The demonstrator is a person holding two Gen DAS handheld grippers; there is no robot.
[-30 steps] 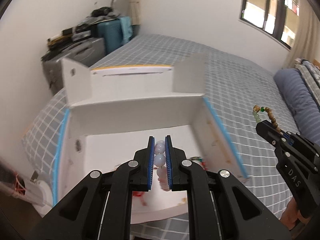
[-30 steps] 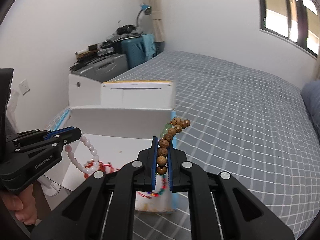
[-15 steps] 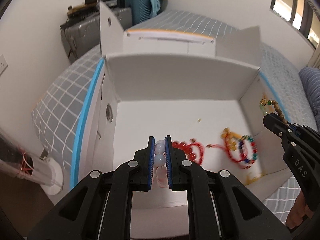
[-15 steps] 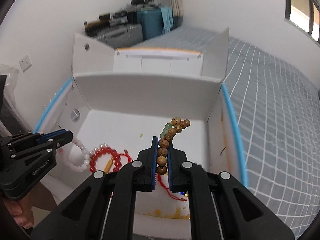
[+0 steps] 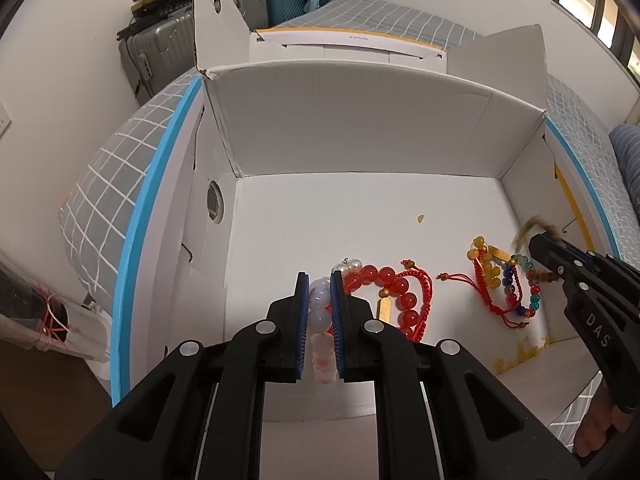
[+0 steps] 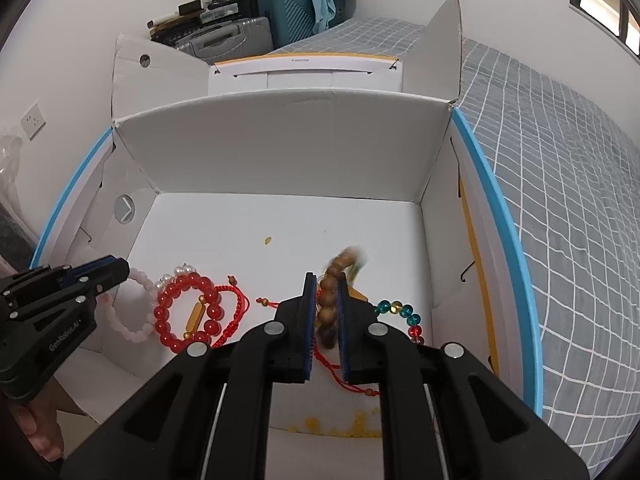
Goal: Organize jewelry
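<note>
Bedroom with checked bedspread (image 6: 560, 184), suitcases (image 6: 256, 8) against far wall. On bed, open white cardboard box (image 5: 360, 128) holding red bead bracelet (image 5: 394, 300) and multicolored bracelet (image 5: 516, 284) on its floor. Left gripper (image 5: 319, 312) pinching pale pink bead bracelet (image 5: 320, 308) over box. Right gripper (image 6: 323, 312) clamped on wooden bead bracelet (image 6: 328, 296), blurred tip above box floor.
</note>
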